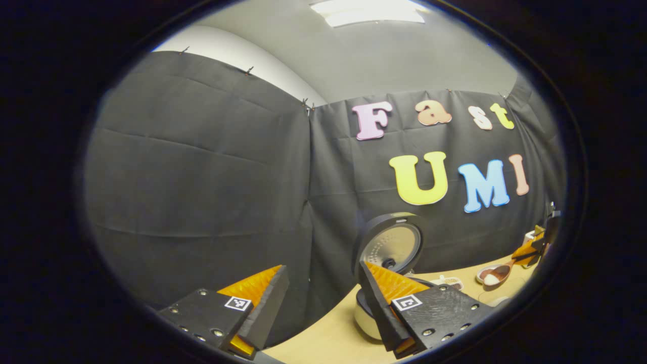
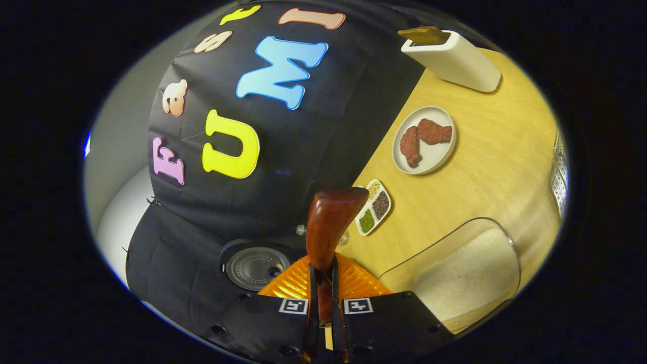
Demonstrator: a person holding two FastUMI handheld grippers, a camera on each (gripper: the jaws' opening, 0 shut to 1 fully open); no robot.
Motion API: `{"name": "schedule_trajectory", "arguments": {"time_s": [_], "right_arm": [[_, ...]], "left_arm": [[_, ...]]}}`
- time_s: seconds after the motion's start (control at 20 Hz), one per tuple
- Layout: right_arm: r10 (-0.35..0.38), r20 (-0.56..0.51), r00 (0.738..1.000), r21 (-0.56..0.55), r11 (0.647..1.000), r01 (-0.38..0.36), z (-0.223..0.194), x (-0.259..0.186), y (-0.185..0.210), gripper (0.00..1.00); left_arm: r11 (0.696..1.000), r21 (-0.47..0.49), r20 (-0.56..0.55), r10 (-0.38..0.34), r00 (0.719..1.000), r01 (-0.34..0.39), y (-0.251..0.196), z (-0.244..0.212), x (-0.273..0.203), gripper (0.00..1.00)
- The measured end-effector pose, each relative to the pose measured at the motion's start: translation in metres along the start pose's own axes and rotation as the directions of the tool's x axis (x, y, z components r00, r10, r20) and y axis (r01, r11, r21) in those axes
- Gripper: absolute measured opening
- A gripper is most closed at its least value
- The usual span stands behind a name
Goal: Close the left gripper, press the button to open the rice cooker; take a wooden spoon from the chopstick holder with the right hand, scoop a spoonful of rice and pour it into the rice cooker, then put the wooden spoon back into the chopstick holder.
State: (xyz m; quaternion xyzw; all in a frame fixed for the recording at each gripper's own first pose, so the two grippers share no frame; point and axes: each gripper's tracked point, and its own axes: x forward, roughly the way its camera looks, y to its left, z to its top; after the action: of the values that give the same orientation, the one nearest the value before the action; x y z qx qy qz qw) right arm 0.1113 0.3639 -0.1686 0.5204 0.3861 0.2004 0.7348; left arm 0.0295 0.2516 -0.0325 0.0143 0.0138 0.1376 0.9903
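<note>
Wooden desk (image 2: 480, 167), black cloth wall behind. One rice cooker (image 1: 389, 247), lid up, at the desk's far edge. Left hand-held gripper (image 1: 323, 288): jaws apart, nothing between them. Right hand-held gripper (image 2: 323, 298): clamped on one wooden spoon (image 2: 331, 222), bowl forward. One clear tub of rice (image 2: 465, 273) just beside it. One chopstick holder (image 2: 455, 58) farther off. One round plate (image 2: 424, 140), two reddish pieces. One four-part dish (image 2: 374, 207).
</note>
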Motion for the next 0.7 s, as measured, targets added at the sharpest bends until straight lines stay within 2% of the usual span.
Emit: {"name": "schedule_trajectory", "arguments": {"time_s": [0.25, 0.3, 0.35, 0.4, 0.6, 0.7], "right_arm": [[0.05, -0.059, 0.997, -0.039, 0.998, -0.052, -0.031, 0.039, 0.036, 0.12], [0.059, -0.076, 0.995, -0.039, 0.997, -0.062, -0.04, 0.047, 0.043, 0.08], [0.069, -0.088, 0.994, -0.039, 0.997, -0.073, -0.048, 0.056, 0.05, 0.12], [0.077, -0.1, 0.992, -0.044, 0.996, -0.082, -0.055, 0.063, 0.056, 0.11], [0.09, -0.142, 0.986, -0.103, 0.989, -0.105, -0.09, 0.099, 0.077, 0.11], [0.093, -0.158, 0.983, -0.134, 0.984, -0.115, -0.107, 0.117, 0.085, 0.12]], "left_arm": [[0.998, -0.001, -0.009, 0.056, 0.998, -0.056, 0.031, -0.006, -0.005, 0.87], [0.998, 0.0, -0.012, 0.066, 0.998, -0.066, 0.038, -0.007, -0.008, 0.87], [0.997, 0.001, -0.015, 0.076, 0.997, -0.076, 0.044, -0.009, -0.009, 0.87], [0.996, 0.004, -0.018, 0.088, 0.996, -0.087, 0.05, -0.009, -0.012, 0.83], [0.991, 0.013, -0.033, 0.136, 0.99, -0.135, 0.076, -0.017, -0.018, 0.87], [0.988, 0.017, -0.041, 0.156, 0.987, -0.155, 0.086, -0.019, -0.022, 0.86]]}}
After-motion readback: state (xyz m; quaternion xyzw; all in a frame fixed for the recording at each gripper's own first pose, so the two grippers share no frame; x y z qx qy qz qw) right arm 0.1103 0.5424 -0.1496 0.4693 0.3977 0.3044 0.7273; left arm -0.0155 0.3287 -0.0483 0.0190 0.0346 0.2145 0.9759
